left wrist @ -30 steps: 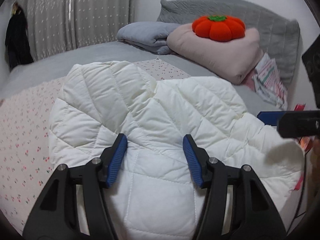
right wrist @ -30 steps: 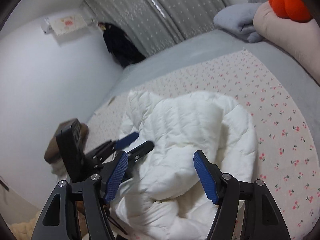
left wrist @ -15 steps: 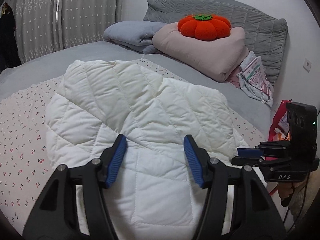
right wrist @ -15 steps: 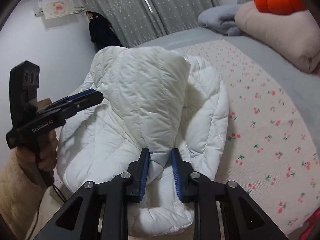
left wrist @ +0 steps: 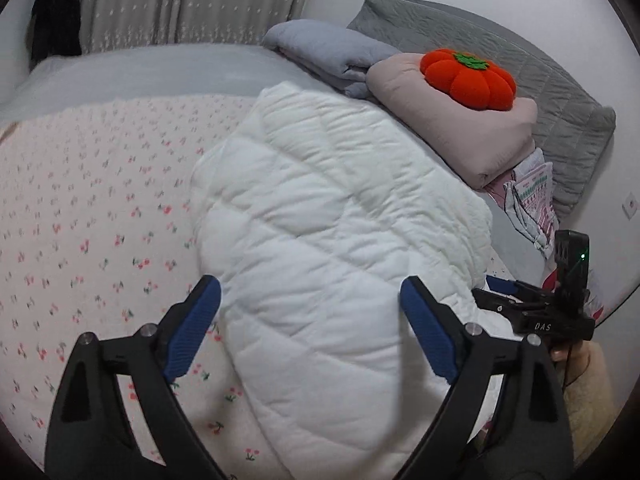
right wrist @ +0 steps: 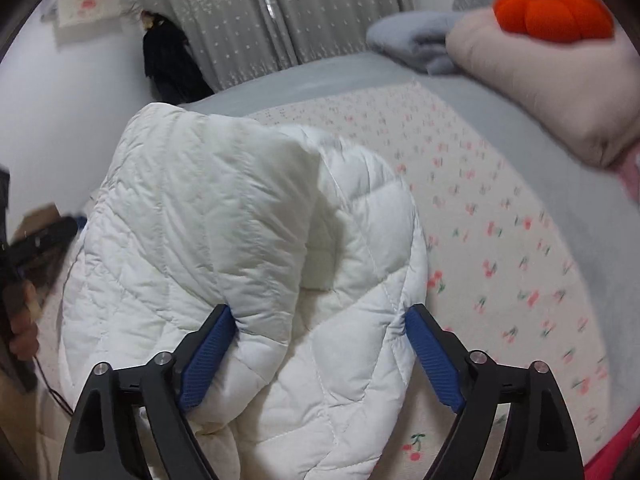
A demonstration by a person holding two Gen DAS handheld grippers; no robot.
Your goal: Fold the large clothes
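Half a second ago the right gripper (right wrist: pixel 316 356) pinched a fold of the white quilted puffer jacket (right wrist: pixel 224 240); now its jaws are opening and stand wide, the blue pads (right wrist: pixel 206 360) flanking the loose fabric, with padding bulging between them and brushing the left pad. Since then the left gripper (left wrist: pixel 310 328) has also slid sideways, so its left pad now hangs over the cherry-print bedspread (left wrist: pixel 80 208) rather than the jacket. Its jaws are opening too, spread wide and gripping nothing, though the jacket's edge lies between them. In the left wrist view the jacket fills the middle of the frame, lying folded on the bedspread. An orange pumpkin-shaped cushion (left wrist: pixel 468 80) sits on a beige folded blanket (left wrist: pixel 472 132) at the upper right, beside a grey-blue folded blanket (left wrist: pixel 332 52).
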